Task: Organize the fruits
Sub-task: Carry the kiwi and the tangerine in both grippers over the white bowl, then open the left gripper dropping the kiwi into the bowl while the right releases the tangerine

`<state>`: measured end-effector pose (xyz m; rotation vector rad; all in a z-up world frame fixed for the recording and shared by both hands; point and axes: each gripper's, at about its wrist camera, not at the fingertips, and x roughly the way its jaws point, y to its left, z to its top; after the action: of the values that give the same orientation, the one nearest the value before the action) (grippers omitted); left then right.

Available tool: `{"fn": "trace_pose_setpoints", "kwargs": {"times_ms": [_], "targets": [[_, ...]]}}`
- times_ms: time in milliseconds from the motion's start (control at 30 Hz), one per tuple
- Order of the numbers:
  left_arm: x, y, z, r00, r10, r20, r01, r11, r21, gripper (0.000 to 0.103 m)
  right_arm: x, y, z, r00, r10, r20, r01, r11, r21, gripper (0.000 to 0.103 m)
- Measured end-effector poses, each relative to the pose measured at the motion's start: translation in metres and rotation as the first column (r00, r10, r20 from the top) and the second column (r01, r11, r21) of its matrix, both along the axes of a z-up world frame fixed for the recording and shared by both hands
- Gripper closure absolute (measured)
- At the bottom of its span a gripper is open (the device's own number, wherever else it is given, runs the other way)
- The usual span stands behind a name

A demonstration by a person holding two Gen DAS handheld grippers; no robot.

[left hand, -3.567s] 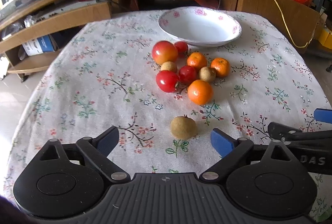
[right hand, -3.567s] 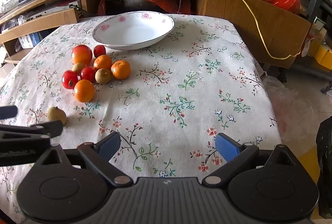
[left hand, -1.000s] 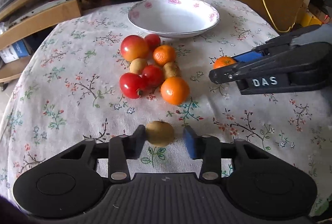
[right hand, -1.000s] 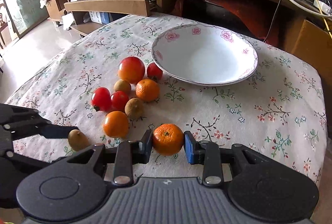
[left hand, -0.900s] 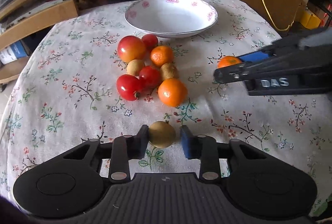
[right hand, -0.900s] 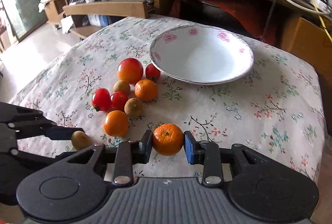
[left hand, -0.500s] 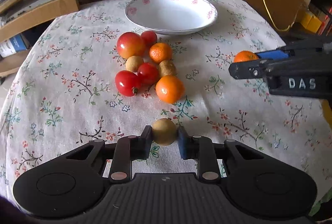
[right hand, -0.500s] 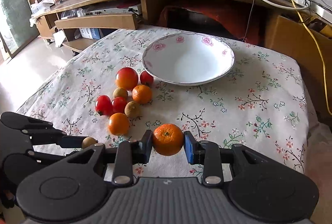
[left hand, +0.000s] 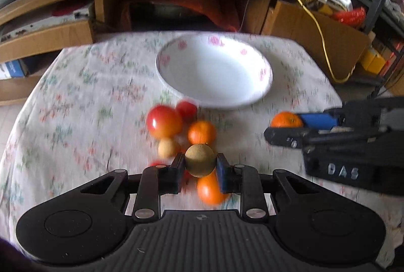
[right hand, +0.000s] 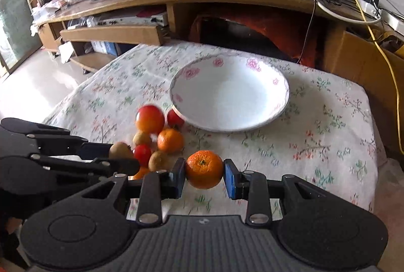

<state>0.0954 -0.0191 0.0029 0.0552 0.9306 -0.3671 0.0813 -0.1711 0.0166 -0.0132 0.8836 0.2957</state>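
Fruits are in both grips: the left gripper [left hand: 200, 172] is clamped on a small round brown kiwi-like fruit [left hand: 200, 159], its pads pressed to the fruit's 2 sides, and the right gripper [right hand: 205, 177] is clamped on a round orange mandarin [right hand: 204, 169] the same way. Both fruits hang clear above the floral tablecloth [right hand: 315, 140]. Just under the left gripper sits the remaining cluster of red, orange and tan fruits [left hand: 176, 130], blurred in the left view, so an exact count is uncertain. Beyond it lies the empty white shallow bowl with pink flowers on its rim [right hand: 284, 85], close to the nearest red fruit. The step in hand looks like carrying both fruits to that bowl. To do it well, keep each squeeze steady, travel high enough to clear the cluster and the rim, lower each fruit near the bowl's floor on separate sides, and release gently so neither rolls out.
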Motion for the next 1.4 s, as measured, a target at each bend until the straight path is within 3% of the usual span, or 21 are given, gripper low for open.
{"fn": "trace_pose_setpoints", "kwargs": {"times_ms": [300,667,1400], "targets": [[0.043,-0.016,0.008,0.999,-0.012,0.046,0.012,1.000,0.002,0.070,0.038,-0.006,-0.001,0.999,-0.043,-0.001,0.043,0.999,0.000,0.070],[0.078,-0.029,-0.005,1.000,-0.005,0.023,0.005,1.000,0.005,0.070,0.075,-0.014,-0.015,0.998,-0.065,-0.009,0.065,0.998,-0.009,0.070],[0.094,-0.033,-0.017,1.000,0.006,0.000,-0.006,1.000,0.022,0.067,0.098,-0.016,-0.032,0.998,-0.056,-0.009,0.056,0.998,-0.024,0.069]]}}
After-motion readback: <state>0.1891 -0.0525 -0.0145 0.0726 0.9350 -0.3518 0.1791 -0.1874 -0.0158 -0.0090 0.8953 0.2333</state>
